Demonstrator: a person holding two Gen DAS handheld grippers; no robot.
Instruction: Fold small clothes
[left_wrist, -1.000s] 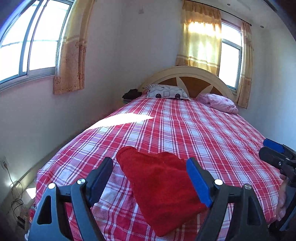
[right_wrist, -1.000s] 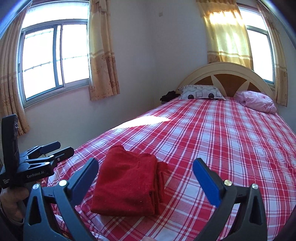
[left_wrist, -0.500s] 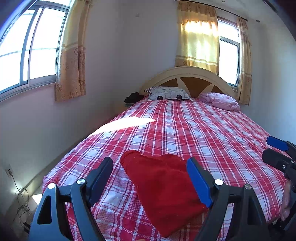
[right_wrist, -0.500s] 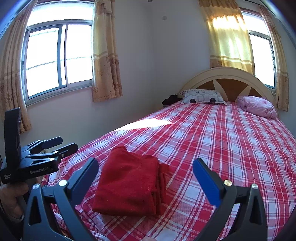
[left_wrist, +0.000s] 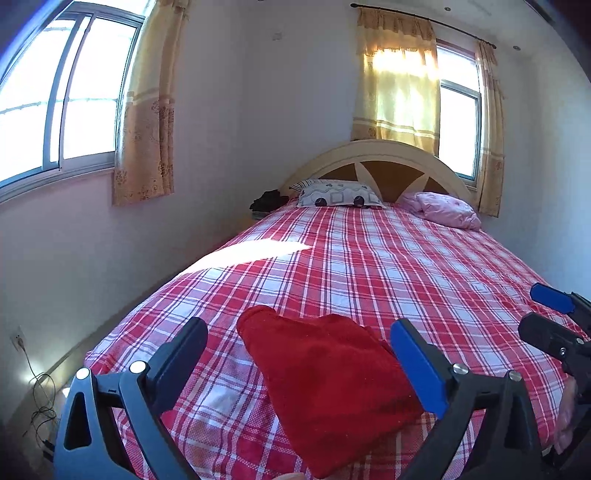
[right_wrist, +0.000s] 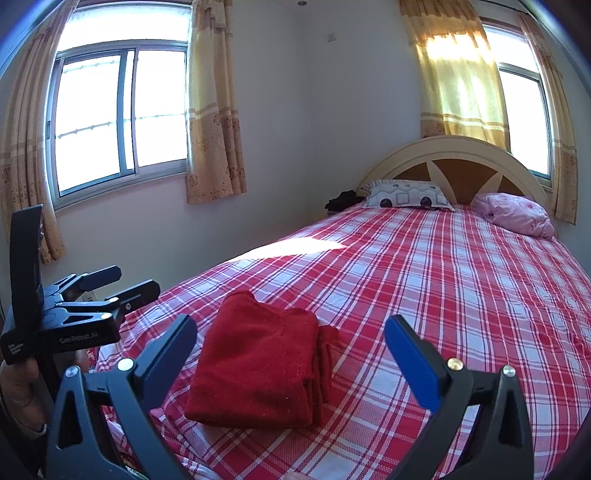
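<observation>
Holding both grippers above the bed (right_wrist: 443, 280), you have the left gripper (left_wrist: 295, 354) opening, the right gripper (right_wrist: 291, 354) spread, neither touching the folded red cloth (right_wrist: 258, 358).

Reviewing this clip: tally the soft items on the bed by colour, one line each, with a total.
Red folded garment: 1
Grey patterned pillow: 1
Pink bundle, pillow or blanket: 1
Total: 3
The red plaid sheet and the dark pile beside the bed's head are not counted.
</observation>
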